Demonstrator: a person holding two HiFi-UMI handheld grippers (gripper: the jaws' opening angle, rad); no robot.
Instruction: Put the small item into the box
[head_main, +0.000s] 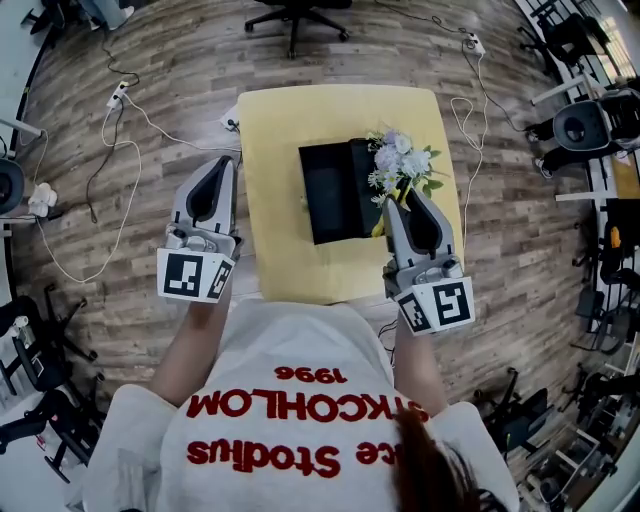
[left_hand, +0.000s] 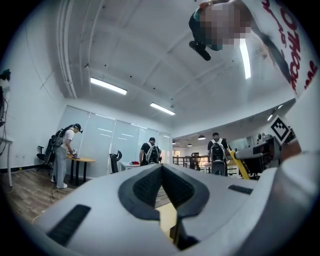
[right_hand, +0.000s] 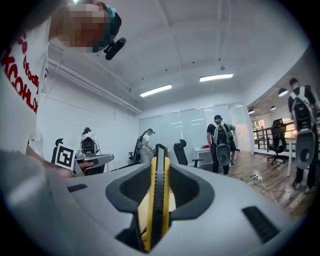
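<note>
A black box (head_main: 335, 190) lies open on the yellow table (head_main: 280, 130), with a bunch of pale artificial flowers (head_main: 400, 160) at its right edge. My right gripper (head_main: 400, 195) hovers by the box's right side, below the flowers. It is shut on a yellow and black utility knife (right_hand: 156, 200), which stands upright between the jaws of the right gripper (right_hand: 159, 165). In the head view a bit of the knife (head_main: 379, 228) shows beside the gripper. My left gripper (head_main: 226, 162) hangs off the table's left edge; the left gripper (left_hand: 161, 167) has its jaws together with nothing in them.
An office chair (head_main: 295, 15) stands beyond the table's far edge. Cables and a power strip (head_main: 118, 95) lie on the wooden floor to the left, another power strip (head_main: 473, 43) to the right. Several people with backpacks (right_hand: 221, 142) stand by desks in the room.
</note>
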